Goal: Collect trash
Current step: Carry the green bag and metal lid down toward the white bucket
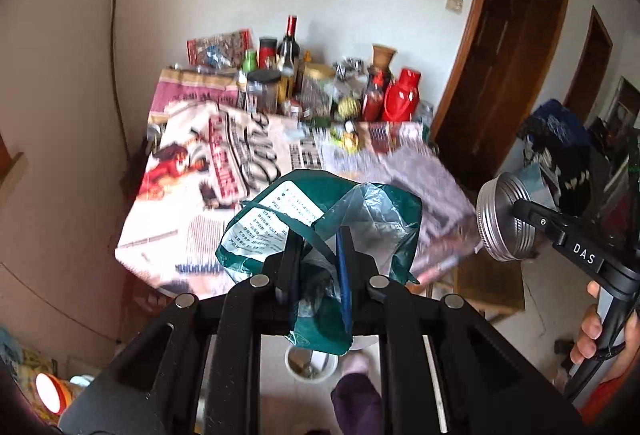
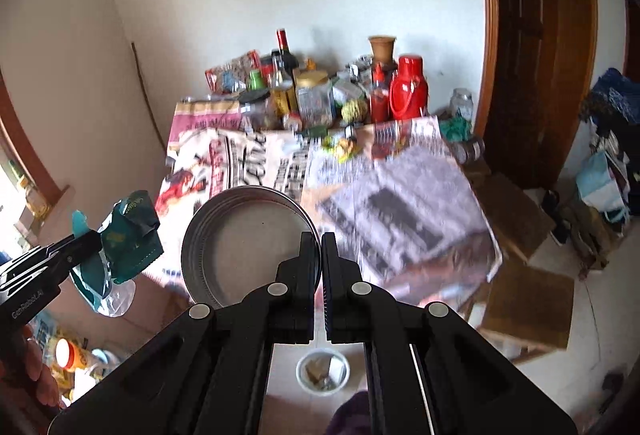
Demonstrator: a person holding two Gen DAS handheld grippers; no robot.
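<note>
Left fingers (image 1: 316, 267) pinch green wrapper (image 1: 320, 219); right fingers (image 2: 320, 255) clamp metal lid (image 2: 244, 239).

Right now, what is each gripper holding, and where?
Left gripper pinches the green wrapper around its crumpled middle. Right gripper clamps the metal lid by its rim.

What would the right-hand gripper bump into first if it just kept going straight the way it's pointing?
Probably the newspaper-covered table. The right gripper is pinching the rim of a round metal lid, and right beyond its tips lies the newspaper, with bottles and jars further back. Depth is hard to judge, so it might pass above the near edge.
</note>
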